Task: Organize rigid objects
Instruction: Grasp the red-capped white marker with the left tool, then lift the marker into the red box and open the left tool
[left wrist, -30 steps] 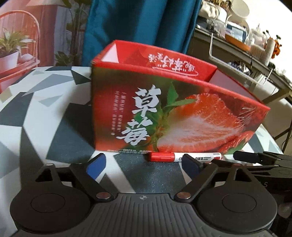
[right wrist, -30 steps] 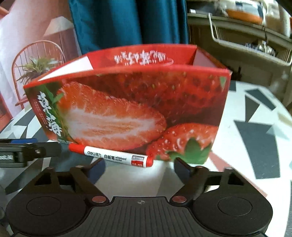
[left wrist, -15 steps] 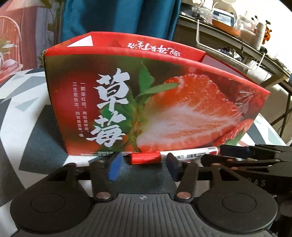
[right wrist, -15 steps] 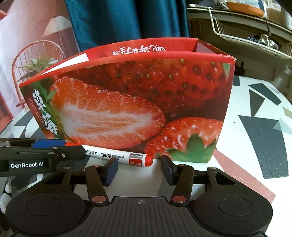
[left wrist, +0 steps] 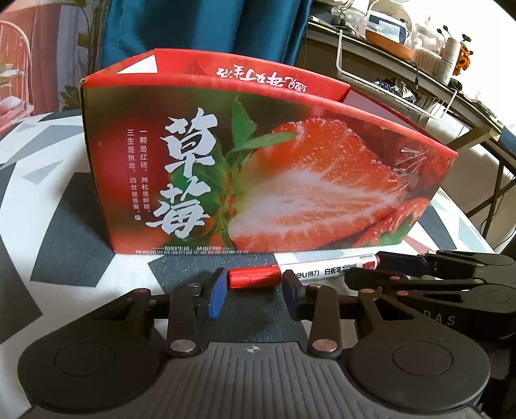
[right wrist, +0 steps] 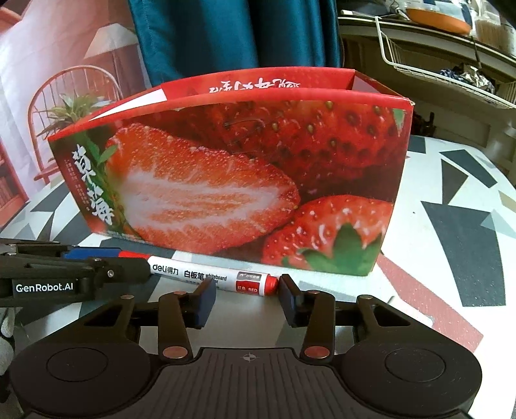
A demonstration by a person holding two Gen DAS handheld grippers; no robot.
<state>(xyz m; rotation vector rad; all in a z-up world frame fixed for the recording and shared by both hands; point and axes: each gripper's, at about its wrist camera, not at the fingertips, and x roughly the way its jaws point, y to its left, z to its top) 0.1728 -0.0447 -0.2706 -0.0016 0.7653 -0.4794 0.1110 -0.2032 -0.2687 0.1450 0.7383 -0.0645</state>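
Note:
A white whiteboard marker (left wrist: 325,272) with a red cap lies on the table against the front of a tall red strawberry-print box (left wrist: 258,167). My left gripper (left wrist: 253,290) is at the cap end with its jaws closing. The cap shows in the gap, and the barrel runs on behind the right finger; the pads do not press it. My right gripper (right wrist: 246,290) is at the marker's (right wrist: 200,274) red tail end, jaws also closing, and the tail lies loose in the gap. Each gripper also shows at the edge of the other view, the right gripper (left wrist: 364,267) and the left gripper (right wrist: 129,262).
The box (right wrist: 242,161) is open-topped and stands on a table (left wrist: 48,193) with a grey, black and white geometric cloth. Behind are a teal curtain (left wrist: 200,25) and a shelf with a wire basket (left wrist: 396,83) and jars at the back right.
Both grippers' jaws have narrowed from wide to a cap's length apart. The left gripper has edged in so the cap sits in its gap; the right gripper stayed put.

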